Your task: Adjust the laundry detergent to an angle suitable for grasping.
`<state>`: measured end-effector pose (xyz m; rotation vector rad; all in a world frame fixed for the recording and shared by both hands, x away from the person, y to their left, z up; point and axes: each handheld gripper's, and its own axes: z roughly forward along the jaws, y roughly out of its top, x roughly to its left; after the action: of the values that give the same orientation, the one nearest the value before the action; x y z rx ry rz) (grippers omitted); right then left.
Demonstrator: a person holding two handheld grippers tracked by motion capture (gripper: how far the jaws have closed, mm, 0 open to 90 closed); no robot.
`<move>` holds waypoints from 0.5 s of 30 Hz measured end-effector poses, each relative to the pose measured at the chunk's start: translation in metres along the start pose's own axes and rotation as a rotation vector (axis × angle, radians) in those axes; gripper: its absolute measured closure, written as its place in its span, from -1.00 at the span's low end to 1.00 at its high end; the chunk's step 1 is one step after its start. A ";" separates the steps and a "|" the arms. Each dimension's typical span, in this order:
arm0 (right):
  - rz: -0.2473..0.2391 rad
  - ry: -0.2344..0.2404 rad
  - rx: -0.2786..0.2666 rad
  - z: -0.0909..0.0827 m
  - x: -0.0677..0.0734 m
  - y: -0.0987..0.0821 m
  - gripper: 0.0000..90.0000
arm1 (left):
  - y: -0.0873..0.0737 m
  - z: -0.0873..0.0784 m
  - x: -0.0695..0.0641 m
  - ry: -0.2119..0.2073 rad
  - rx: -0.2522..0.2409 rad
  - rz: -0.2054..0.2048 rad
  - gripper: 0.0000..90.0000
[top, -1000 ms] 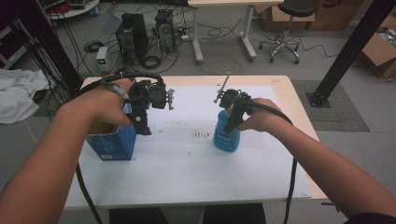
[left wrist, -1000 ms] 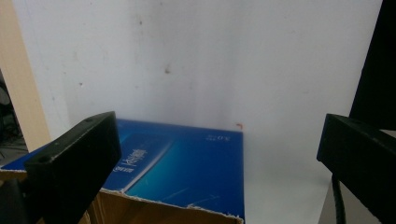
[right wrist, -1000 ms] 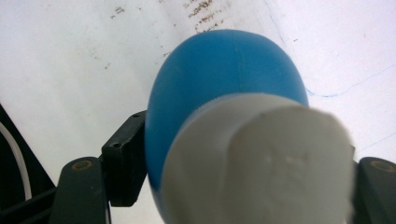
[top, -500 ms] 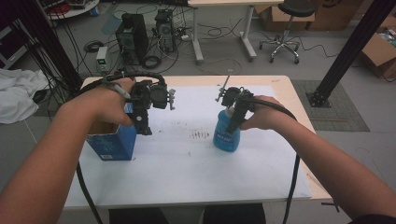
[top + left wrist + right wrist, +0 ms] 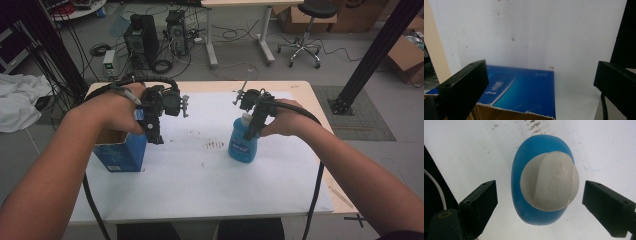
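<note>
A blue bottle (image 5: 243, 142) with a white cap (image 5: 550, 186) stands upright on the white sheet (image 5: 200, 180), right of centre. My right gripper (image 5: 252, 131) points down over its top. Its jaws have just been opening and now stand open on either side of the cap (image 5: 245, 118), with a clear gap at each pad. An open-topped blue cardboard box (image 5: 120, 152) stands at the left of the table. Just above the box's right edge my left gripper (image 5: 156, 137) is open with nothing between its fingers. The box's blue side (image 5: 524, 92) lies below the left gripper (image 5: 541, 87).
Brown smudges (image 5: 215, 145) mark the sheet between box and bottle. The table's wooden edge (image 5: 345, 195) runs along the right. Beyond the far edge are computer towers (image 5: 142, 37), floor cables, an office chair (image 5: 305, 30) and a black post (image 5: 375, 55).
The bottle's white top shows a little more beside the right gripper than a second ago. Bottle, box and left gripper keep their places.
</note>
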<state>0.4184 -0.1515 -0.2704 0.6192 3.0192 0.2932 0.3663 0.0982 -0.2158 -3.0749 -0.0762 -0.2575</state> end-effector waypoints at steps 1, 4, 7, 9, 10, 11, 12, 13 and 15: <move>-0.001 0.000 -0.004 0.000 0.000 0.000 -0.75 | 0.000 0.000 0.000 -0.001 0.001 0.000 -1.00; 0.000 -0.001 -0.003 -0.002 0.001 0.001 -0.79 | -0.001 0.000 0.000 -0.001 0.002 0.003 -1.00; 0.003 0.003 0.000 -0.004 0.001 0.001 -0.81 | -0.002 0.001 0.000 -0.001 0.005 0.001 -1.00; 0.003 0.000 -0.003 -0.006 0.001 0.000 -0.83 | -0.002 0.001 0.000 0.000 0.002 0.001 -1.00; 0.001 0.000 -0.006 -0.008 0.000 0.000 -0.83 | -0.002 0.002 0.000 0.000 0.000 0.000 -1.00; -0.002 0.006 -0.010 -0.009 0.000 -0.001 -0.83 | -0.003 0.002 0.000 0.001 -0.002 0.000 -1.00; -0.009 0.002 -0.014 -0.011 0.000 -0.001 -0.84 | -0.003 0.002 0.000 0.001 -0.005 -0.002 -1.00; -0.006 -0.002 -0.017 -0.012 0.001 -0.002 -0.85 | -0.003 0.002 0.000 -0.001 -0.005 -0.003 -1.00; -0.011 -0.001 -0.019 -0.016 0.000 -0.003 -0.87 | -0.003 0.001 0.000 -0.002 0.002 0.000 -1.00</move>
<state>0.4158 -0.1565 -0.2556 0.6007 3.0139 0.3208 0.3668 0.1010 -0.2168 -3.0736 -0.0763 -0.2549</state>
